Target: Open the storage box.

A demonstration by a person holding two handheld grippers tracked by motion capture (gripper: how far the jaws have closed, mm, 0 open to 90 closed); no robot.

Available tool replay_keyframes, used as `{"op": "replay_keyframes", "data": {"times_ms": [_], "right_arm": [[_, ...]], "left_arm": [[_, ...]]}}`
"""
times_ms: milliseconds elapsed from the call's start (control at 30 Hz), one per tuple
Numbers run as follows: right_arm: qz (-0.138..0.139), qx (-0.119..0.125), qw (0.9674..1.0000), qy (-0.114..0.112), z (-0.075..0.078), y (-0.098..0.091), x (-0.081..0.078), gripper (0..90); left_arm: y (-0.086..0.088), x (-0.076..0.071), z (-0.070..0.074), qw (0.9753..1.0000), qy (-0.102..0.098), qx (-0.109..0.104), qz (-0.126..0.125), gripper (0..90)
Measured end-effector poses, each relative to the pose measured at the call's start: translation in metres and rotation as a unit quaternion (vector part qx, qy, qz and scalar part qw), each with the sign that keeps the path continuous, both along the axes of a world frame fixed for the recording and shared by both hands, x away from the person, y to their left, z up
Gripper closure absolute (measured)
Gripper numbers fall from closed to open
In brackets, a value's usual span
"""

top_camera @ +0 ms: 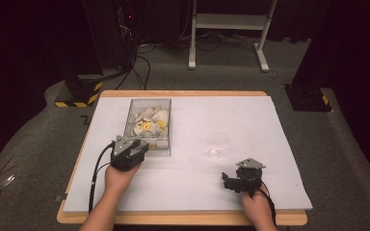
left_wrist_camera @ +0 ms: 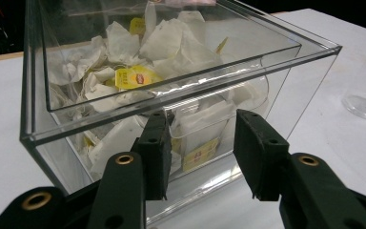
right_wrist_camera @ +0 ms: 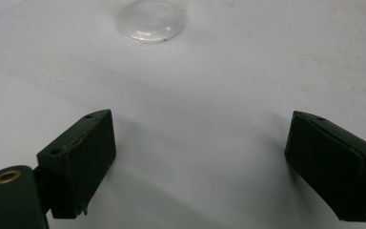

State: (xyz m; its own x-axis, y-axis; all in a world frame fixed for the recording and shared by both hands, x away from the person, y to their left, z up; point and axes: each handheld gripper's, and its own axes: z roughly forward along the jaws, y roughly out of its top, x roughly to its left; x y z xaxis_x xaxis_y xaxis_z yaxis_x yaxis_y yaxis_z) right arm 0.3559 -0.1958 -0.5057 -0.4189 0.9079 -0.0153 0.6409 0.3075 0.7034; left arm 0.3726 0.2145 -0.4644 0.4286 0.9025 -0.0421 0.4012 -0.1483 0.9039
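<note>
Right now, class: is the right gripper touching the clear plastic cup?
Apart. The right gripper view shows bare white table between the right gripper and the clear plastic cup.

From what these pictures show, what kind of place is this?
Probably a lab or recording studio, not a home: dark curtains around a single work table, cables on grey carpet, and hazard-striped stand bases.

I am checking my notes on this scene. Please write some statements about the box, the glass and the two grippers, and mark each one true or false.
1. The clear box holds tea bags. True.
2. The left gripper grips a tea bag. False: its jaws stand apart outside the box wall, with nothing between them.
3. The right gripper is open over the bare white table. True.
4. The clear glass stands inside the box. False: it stands on the table, right of the box.
</note>
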Motion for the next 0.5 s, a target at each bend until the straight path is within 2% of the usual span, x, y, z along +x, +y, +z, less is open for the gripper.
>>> {"op": "replay_keyframes", "data": {"times_ms": [133,500], "right_arm": [[0.000,0.000,1.0000,0.000,0.000,0.000,0.000,10.1],[0.001,-0.001,1.0000,-0.002,0.000,0.000,0.000,10.1]], "left_arm": [[0.001,-0.003,-0.001,1.0000,-0.005,0.005,0.001,59.2],[0.001,-0.014,-0.003,0.9999,-0.013,0.000,0.003,62.0]]}}
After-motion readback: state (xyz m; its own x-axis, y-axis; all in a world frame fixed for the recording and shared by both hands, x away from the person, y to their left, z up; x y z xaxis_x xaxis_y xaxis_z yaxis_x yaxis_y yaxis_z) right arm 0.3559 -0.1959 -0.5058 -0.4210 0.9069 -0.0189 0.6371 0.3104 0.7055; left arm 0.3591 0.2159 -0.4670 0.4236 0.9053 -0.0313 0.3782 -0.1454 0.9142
